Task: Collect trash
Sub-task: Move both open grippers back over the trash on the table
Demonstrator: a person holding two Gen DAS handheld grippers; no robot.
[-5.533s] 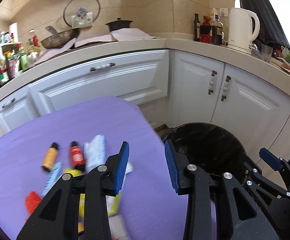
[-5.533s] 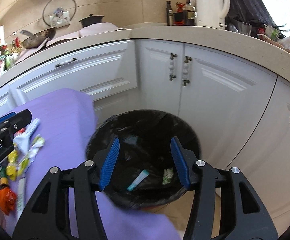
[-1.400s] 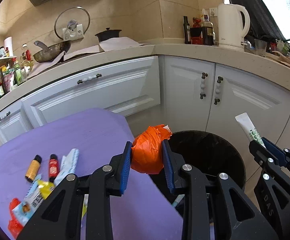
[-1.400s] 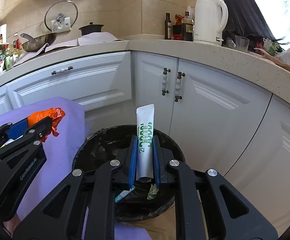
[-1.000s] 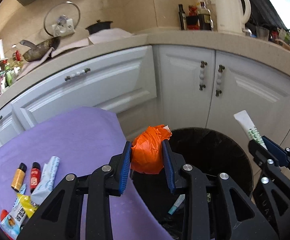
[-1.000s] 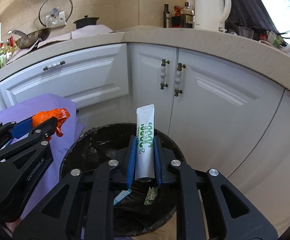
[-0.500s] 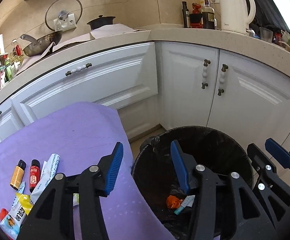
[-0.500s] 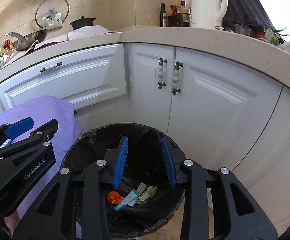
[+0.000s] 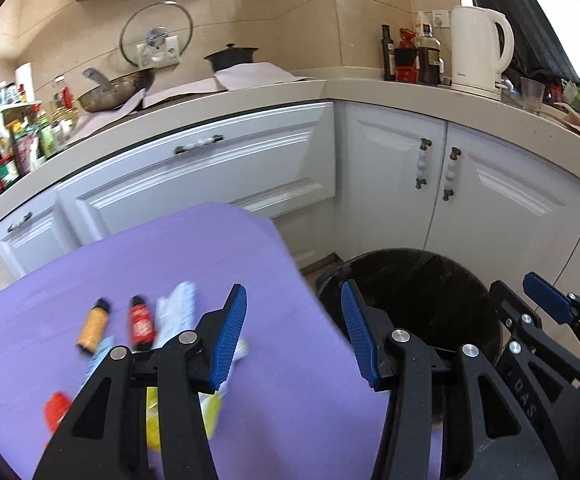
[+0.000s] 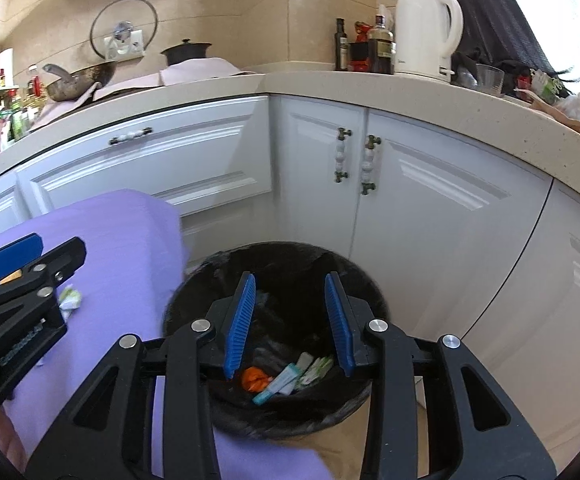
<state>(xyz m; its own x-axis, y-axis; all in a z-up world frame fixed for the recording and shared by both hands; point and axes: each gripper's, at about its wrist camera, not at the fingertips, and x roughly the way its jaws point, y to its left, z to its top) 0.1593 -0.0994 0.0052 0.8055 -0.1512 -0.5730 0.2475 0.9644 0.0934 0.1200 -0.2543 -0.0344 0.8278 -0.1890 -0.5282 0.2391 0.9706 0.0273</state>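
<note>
A: Purple-clothed tabletop (image 9: 281, 420) left, white kitchen cabinets (image 10: 430, 208) behind; wrappers, small bottles (image 9: 93, 326) blurred.

B: Left tool (image 9: 294, 336), right tool (image 10: 290, 320): both parted, empty. Trash (image 10: 285, 376) lies in the black bin (image 10: 193, 292), part-hidden.

We see our left gripper (image 9: 294, 332) with its blue pads apart and nothing between them, above the edge of the purple cloth (image 9: 217, 248). On the cloth to its left lie a yellow bottle (image 9: 93, 326), a red bottle (image 9: 141, 322) and some blurred wrappers (image 9: 175, 314). To the right stands the black bin (image 9: 426, 276), with our right gripper (image 9: 546, 312) at its far side.
</note>
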